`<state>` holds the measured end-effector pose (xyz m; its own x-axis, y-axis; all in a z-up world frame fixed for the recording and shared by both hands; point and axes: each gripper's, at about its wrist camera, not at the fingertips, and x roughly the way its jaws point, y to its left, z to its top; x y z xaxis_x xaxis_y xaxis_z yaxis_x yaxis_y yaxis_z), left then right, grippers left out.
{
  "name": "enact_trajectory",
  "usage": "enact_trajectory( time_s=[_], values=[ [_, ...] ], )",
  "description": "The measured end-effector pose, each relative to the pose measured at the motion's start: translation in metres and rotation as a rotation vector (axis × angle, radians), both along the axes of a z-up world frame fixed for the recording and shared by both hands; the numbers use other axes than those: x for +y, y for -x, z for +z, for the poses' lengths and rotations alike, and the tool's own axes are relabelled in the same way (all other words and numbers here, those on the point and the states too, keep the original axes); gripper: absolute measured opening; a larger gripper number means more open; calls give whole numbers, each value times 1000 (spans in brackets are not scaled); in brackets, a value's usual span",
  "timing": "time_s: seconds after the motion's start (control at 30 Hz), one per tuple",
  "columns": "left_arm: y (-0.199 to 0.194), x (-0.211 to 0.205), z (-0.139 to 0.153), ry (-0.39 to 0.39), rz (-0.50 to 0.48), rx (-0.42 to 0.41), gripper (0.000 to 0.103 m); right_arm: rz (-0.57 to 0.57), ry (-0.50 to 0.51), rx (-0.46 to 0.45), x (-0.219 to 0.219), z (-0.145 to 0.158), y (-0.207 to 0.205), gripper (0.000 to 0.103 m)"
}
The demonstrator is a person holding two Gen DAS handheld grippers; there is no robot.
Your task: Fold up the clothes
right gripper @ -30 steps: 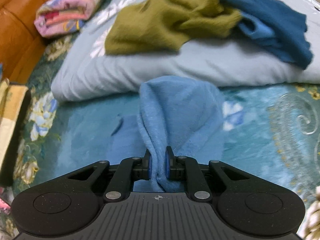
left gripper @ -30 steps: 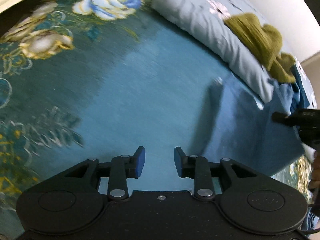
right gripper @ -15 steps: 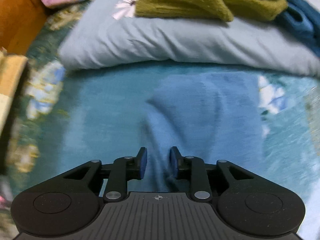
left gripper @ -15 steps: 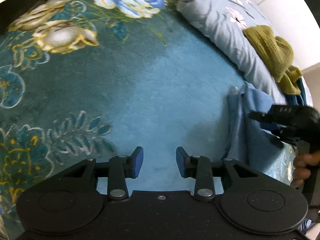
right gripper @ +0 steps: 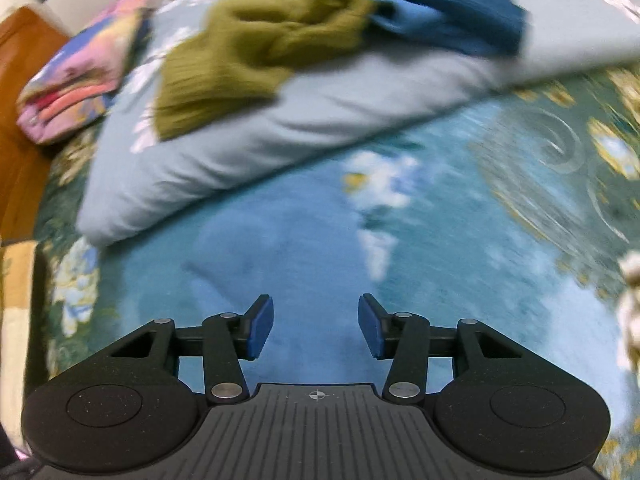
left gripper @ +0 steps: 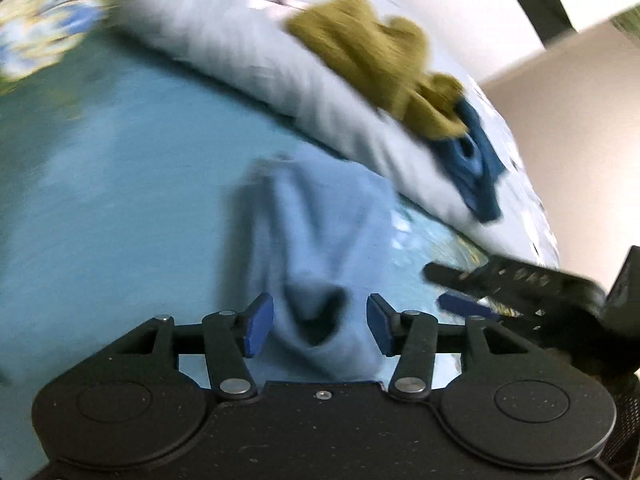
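Note:
A light blue garment point(left gripper: 316, 236) lies bunched on the teal floral bedspread point(left gripper: 100, 200). My left gripper point(left gripper: 320, 328) is open, and a fold of the garment rises between its blue pads without being pinched. My right gripper point(left gripper: 472, 284) shows at the right of the left wrist view, just past the garment's edge. In the right wrist view my right gripper point(right gripper: 316, 326) is open with nothing between its fingers; the light blue garment point(right gripper: 256, 256) is a blurred flat patch ahead of it.
A pale grey pillow point(right gripper: 280, 140) crosses the bed beyond the garment. An olive knit sweater point(right gripper: 248, 52) and a dark blue garment point(right gripper: 440, 4) lie on it. A folded pink blanket point(right gripper: 80, 68) and a wooden headboard point(right gripper: 16, 128) are at the far left.
My right gripper let go of the light blue garment, opened wide and swung to the right. My left gripper moved over to the garment, which now sits between its open fingers.

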<state>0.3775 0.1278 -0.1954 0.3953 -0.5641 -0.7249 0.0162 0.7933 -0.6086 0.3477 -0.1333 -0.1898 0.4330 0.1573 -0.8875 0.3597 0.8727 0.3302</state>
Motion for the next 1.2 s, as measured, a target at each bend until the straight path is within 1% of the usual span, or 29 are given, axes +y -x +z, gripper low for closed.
enact_trajectory(
  time_s=[0.1,0.2,0.27,0.3,0.33,0.4,0.43,0.5,0.53,0.6,0.63,0.67,0.77,0.87,0.9,0.93,0.97,1.0,1.03,1.07,1.1,1.13,1.2],
  values=[
    [-9,-27,-8,-33,-78,13,50,-44,-14,16,-13,-9,13,44],
    [-11,-43,-16,-50,-110,15,49,-69,-28,27,-21,-17,22,45],
    [-9,-47,-17,-77,-101,-16,36,-82,-32,26,-25,-19,26,47],
    [-8,-45,-18,-88,-92,-22,17,-88,-34,27,-28,-20,27,47],
    [-8,-43,-19,-98,-83,-25,3,-93,-37,28,-30,-21,28,47],
    [-6,-38,-20,-105,-62,-28,1,-101,-42,29,-33,-22,30,47],
    [-5,-34,-20,-99,-50,-28,1,-100,-43,29,-35,-23,30,47],
    [-1,-25,-21,-110,-27,-17,1,-95,-46,29,-37,-25,29,47],
    [1,-22,-24,-129,-18,-3,2,-90,-49,30,-37,-26,29,47],
    [4,-15,-37,-158,6,54,2,-76,-48,38,-38,-30,27,47],
    [6,-12,-45,-168,20,84,3,-67,-47,44,-38,-33,26,47],
    [6,-10,-45,-164,22,83,4,-59,-47,51,-37,-35,24,47],
    [5,-3,-40,-140,21,62,8,-32,-54,66,-34,-42,20,47],
    [5,3,-35,-117,20,41,10,-4,-73,78,-31,-50,20,49],
    [5,6,-34,-109,20,34,15,5,-88,83,-30,-53,21,50],
    [5,8,-32,-101,19,27,27,13,-106,87,-29,-57,23,50],
    [4,10,-30,-93,19,20,34,22,-125,90,-28,-60,26,50],
    [4,12,-29,-85,19,13,45,31,-141,91,-26,-63,30,52],
    [4,14,-27,-77,18,6,49,39,-154,90,-24,-65,34,58],
    [-1,18,-25,-75,13,-14,51,42,-166,90,-23,-68,38,62],
    [-8,23,-23,-73,7,-37,57,39,-181,88,-21,-71,43,63],
    [-18,23,-23,-84,-5,-49,66,27,-205,91,-19,-75,48,63],
    [-44,21,-26,-113,-45,-73,74,-10,-255,100,-16,-83,57,63]
  ],
)
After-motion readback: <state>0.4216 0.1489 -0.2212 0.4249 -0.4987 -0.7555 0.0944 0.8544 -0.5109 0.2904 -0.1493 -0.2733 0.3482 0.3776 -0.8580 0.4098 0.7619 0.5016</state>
